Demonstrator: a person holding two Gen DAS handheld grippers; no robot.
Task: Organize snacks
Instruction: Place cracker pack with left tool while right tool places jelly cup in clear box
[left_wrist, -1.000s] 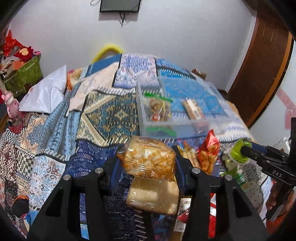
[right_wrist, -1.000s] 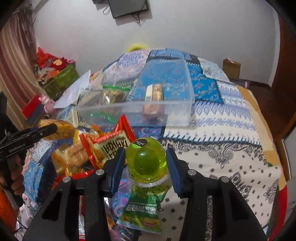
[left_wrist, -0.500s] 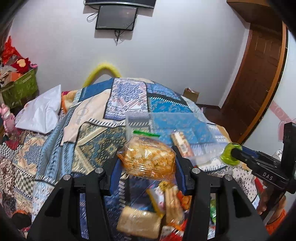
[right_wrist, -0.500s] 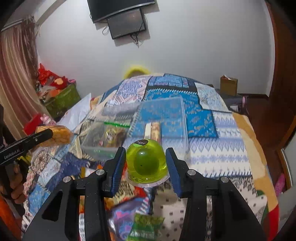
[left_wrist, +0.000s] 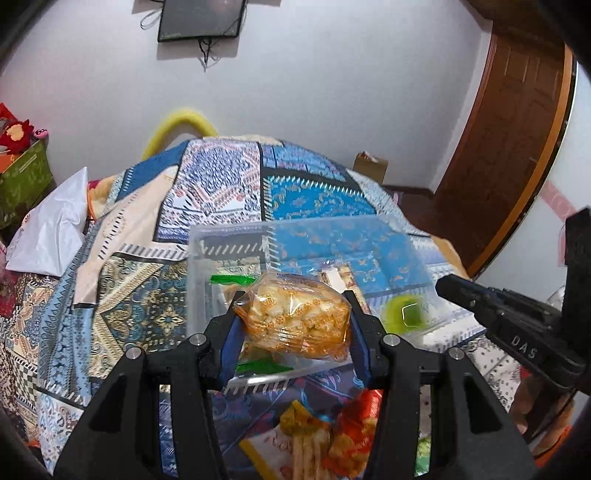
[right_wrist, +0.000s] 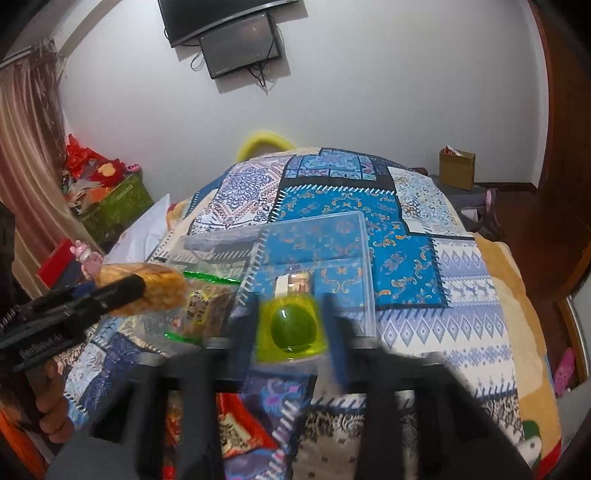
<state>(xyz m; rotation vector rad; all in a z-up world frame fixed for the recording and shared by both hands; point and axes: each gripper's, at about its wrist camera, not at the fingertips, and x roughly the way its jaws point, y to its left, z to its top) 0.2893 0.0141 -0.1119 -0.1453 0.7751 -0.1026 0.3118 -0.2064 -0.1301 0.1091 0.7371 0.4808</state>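
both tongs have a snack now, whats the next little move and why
Probably lower the left tongs and let go: the bag of crackers they grip already hangs over the clear box, above the bagged snacks lying inside. The right tongs grip the green jelly cup at the box's near edge and could follow.

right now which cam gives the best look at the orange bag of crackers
The left wrist view: the orange bag of crackers sits sharp and centred between the left gripper fingers, in front of the clear bin. The right wrist view shows only its end, mostly hidden behind a finger at the left edge.
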